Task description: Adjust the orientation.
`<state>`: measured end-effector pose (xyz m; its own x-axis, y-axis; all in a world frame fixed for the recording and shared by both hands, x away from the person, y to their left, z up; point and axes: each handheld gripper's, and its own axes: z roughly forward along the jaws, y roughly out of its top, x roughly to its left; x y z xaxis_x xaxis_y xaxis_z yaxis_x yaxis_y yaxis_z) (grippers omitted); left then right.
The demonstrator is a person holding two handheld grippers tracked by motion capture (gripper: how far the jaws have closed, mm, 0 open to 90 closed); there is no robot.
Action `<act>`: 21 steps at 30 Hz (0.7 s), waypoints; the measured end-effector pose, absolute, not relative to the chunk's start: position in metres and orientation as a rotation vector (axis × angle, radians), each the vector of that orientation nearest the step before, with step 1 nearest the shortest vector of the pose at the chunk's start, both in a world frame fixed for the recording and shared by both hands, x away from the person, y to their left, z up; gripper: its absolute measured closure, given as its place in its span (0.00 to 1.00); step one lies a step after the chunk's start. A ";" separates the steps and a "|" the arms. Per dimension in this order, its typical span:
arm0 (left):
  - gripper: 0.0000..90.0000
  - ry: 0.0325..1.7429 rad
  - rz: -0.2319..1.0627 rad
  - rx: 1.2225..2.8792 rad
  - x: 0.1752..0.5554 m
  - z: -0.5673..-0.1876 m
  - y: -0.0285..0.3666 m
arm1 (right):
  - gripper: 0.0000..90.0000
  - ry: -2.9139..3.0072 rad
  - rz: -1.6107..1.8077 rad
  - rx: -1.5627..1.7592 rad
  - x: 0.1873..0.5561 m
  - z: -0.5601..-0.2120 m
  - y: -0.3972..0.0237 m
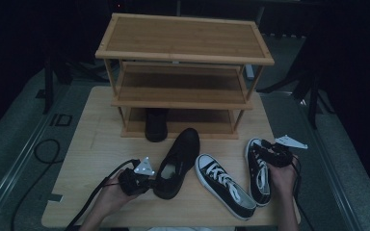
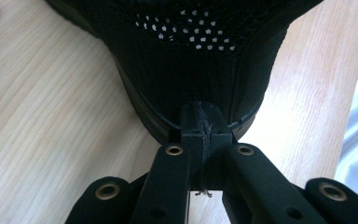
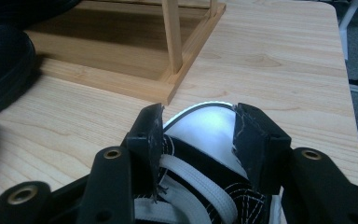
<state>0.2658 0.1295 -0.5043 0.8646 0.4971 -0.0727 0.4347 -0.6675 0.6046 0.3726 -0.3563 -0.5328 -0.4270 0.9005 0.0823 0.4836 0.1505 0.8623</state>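
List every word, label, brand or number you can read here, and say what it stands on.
"ID": pale marking on the floor left of the table, faint, so the reading is unsure.
No readable text on the black mesh shoe, the laced sneakers, the wooden rack or the grippers.

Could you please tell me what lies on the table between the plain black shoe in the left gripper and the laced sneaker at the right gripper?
In the high view, a second black-and-white laced canvas sneaker lies there on the light wooden table.

No legible text, no brand marks on the shoes, no labels, numbers or signs anywhere
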 end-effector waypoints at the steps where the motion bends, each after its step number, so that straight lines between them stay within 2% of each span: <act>1: 1.00 0.671 0.129 2.398 0.265 -0.504 0.129 | 0.58 1.976 1.208 1.317 0.373 -0.533 -0.356; 10: 1.00 0.676 0.135 2.404 0.265 -0.503 0.129 | 0.58 1.977 1.208 1.316 0.373 -0.533 -0.356; 18: 1.00 0.777 0.247 2.357 0.278 -0.483 0.148 | 0.58 1.977 1.210 1.317 0.373 -0.533 -0.357; 21: 0.98 0.817 0.307 2.311 0.287 -0.464 0.149 | 0.58 1.976 1.209 1.316 0.373 -0.533 -0.356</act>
<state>0.2868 0.1487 -0.4642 0.7776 0.6287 0.0017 0.4742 -0.5882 0.6551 0.3728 -0.3565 -0.5330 -0.4275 0.9002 0.0827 0.4832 0.1502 0.8625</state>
